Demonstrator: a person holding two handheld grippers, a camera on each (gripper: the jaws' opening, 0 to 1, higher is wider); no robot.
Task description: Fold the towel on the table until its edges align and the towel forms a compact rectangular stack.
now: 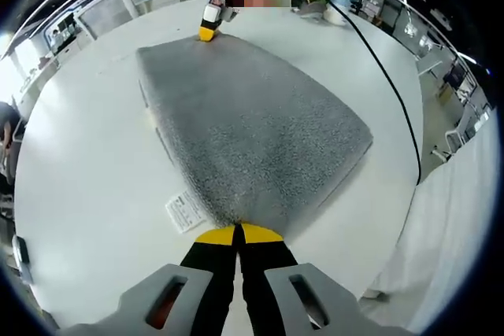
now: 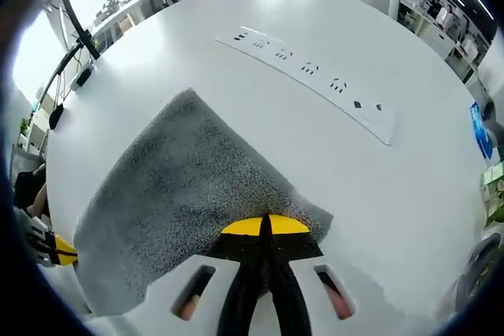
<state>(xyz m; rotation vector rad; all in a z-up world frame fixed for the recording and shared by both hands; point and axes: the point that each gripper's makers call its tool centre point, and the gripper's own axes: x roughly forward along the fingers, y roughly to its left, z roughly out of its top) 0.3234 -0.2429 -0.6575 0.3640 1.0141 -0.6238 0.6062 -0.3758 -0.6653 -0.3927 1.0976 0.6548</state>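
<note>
While a black cable (image 1: 386, 76) and a power strip (image 2: 315, 72) lie nearby, both tongs, left (image 1: 237, 234) and right (image 2: 264, 227), pinch opposite corners of the grey towel (image 1: 252, 127) spread on the white table (image 1: 87, 171).

Your towel (image 1: 252, 131) is a grey, nubby cloth lying flat on the white table (image 1: 87, 171), already doubled over so a second layer shows along one edge. A white care label (image 1: 185, 212) sticks out from under the corner nearest you in the left gripper view. In the right gripper view the towel (image 2: 181, 186) spreads away as a wedge, its far corner pointing across the tabletop
</note>
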